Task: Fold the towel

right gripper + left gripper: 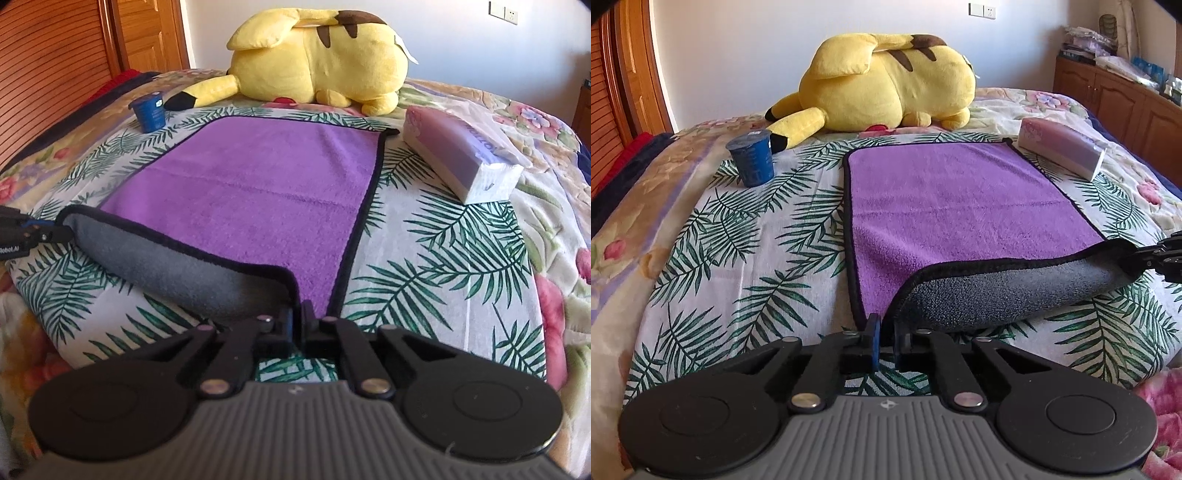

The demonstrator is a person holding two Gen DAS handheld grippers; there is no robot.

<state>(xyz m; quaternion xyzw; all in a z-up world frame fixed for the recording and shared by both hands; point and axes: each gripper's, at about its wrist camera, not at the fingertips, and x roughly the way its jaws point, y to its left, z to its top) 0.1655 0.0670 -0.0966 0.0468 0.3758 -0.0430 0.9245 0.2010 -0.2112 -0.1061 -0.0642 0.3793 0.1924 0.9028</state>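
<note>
While the purple towel lies spread over the leaf-print bedspread, its near edge is turned up so that the grey underside faces the cameras as a long roll. At 6 o'clock in the left wrist view, the left gripper is clenched on the near left corner of the towel, the black hem running straight between its blue-padded fingers. At 3 o'clock in that same view, the right gripper pinches the other near corner, the grey fold stretched between the two tools. Seen from the right wrist view, the right gripper is closed on the hem at 6 o'clock, and the left gripper shows at 9 o'clock, gripping the far end of the fold.

Beyond the towel, at 12 o'clock, a yellow plush toy lies on its side. A blue cup stands at 10 o'clock, just off the towel's far left corner. A pink tissue pack rests at 2 o'clock, close beside the far right corner. A wooden cabinet stands past the bed at 2 o'clock.
</note>
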